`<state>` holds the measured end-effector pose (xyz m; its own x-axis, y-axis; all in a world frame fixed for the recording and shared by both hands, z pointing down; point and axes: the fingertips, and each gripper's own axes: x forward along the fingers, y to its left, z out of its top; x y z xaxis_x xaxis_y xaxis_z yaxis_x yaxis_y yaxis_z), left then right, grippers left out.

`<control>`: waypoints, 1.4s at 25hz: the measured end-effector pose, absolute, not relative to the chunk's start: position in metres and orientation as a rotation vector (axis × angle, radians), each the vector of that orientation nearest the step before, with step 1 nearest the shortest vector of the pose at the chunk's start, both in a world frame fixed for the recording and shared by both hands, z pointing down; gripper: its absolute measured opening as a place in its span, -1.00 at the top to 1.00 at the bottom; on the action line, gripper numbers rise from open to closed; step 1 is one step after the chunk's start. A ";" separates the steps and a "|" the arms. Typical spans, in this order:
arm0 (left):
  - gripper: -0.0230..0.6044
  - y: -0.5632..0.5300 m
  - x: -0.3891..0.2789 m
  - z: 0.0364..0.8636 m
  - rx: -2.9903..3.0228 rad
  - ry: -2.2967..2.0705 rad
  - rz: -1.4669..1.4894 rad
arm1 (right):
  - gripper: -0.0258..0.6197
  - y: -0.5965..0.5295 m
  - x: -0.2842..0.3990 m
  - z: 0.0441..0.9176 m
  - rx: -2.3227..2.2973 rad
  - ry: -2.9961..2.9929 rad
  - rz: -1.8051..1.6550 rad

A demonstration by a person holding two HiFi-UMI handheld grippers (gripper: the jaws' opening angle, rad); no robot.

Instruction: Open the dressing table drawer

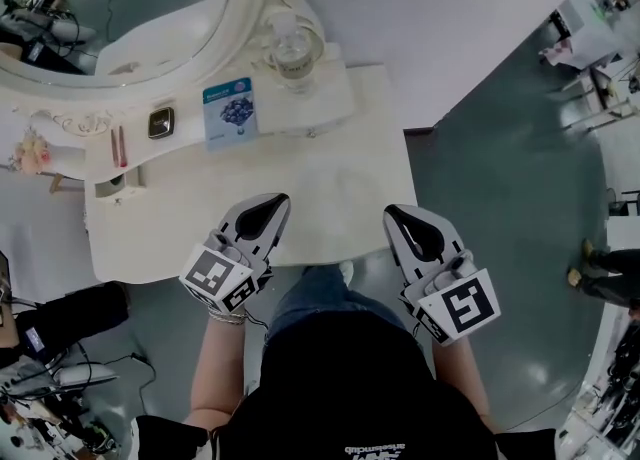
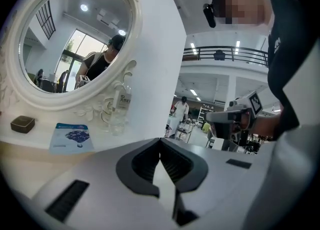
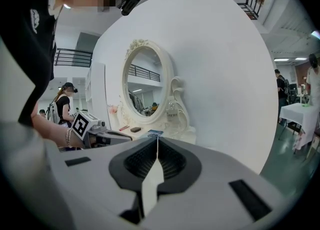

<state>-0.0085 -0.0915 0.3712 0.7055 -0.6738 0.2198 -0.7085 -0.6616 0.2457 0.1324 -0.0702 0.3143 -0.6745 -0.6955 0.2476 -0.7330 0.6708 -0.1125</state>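
Left gripper view shows the left gripper (image 2: 160, 146) with its jaws pressed together on nothing. The right gripper view shows the right gripper (image 3: 157, 144) likewise closed and empty. Only the head view places both tips at the front edge of the dressing table (image 1: 340, 188), the left gripper at 8 o'clock from the picture's middle and the right at 4 o'clock. The drawer shows in no view. Farther out, toward 11 o'clock, a blue packet (image 1: 230, 113), a dark case (image 1: 161, 122) and a clear bottle (image 1: 293, 48) sit below the oval mirror (image 1: 120, 8). Only the left gripper view catches a person reflected in the mirror.
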 end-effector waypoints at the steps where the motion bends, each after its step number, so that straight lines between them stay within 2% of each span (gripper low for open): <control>1: 0.87 -0.096 -0.009 0.373 2.600 -1.083 0.164 | 0.85 -0.074 0.131 0.315 1.164 -2.701 0.308; 35: 0.87 -0.197 0.008 0.481 2.394 -0.997 0.290 | 0.85 -0.143 0.090 0.375 1.145 -2.608 0.502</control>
